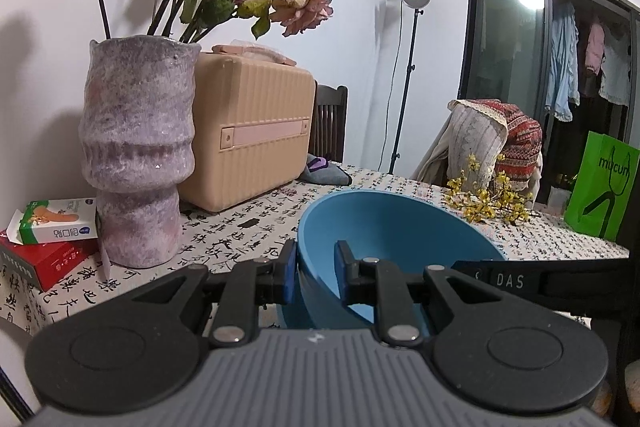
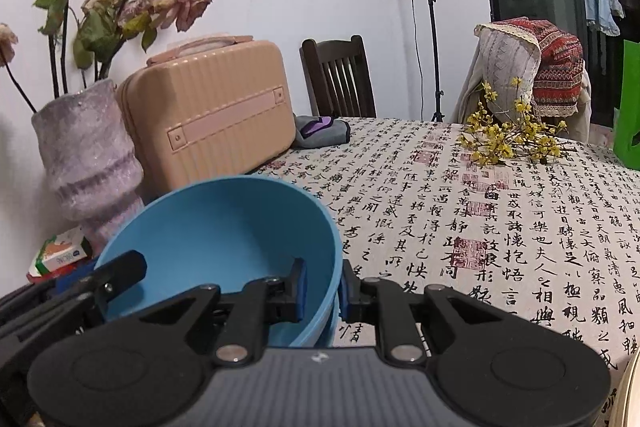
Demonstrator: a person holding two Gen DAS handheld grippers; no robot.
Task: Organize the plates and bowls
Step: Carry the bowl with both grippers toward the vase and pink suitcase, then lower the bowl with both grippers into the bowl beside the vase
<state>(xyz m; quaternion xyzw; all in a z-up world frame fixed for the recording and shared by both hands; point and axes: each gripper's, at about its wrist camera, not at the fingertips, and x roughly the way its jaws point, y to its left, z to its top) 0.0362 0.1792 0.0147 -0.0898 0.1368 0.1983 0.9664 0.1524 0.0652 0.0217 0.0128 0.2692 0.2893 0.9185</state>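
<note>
A blue bowl (image 1: 396,227) (image 2: 224,227) hangs tilted just above the calligraphy-print tablecloth (image 2: 500,227), held from both sides. My left gripper (image 1: 317,269) is shut on the bowl's left rim, one blue pad outside the wall and one inside. My right gripper (image 2: 323,287) is shut on the opposite rim in the same way. Each gripper's black fingers show in the other's view: the right one (image 1: 512,281) and the left one (image 2: 116,275). The bowl's underside is hidden.
A purple vase (image 1: 136,155) of dried roses and a tan hard case (image 1: 248,131) stand close on the left, with small boxes (image 1: 52,243) beside them. Yellow flower sprigs (image 2: 504,139), a grey pouch (image 2: 320,131) and a green bag (image 1: 600,187) lie farther back. Chairs ring the table.
</note>
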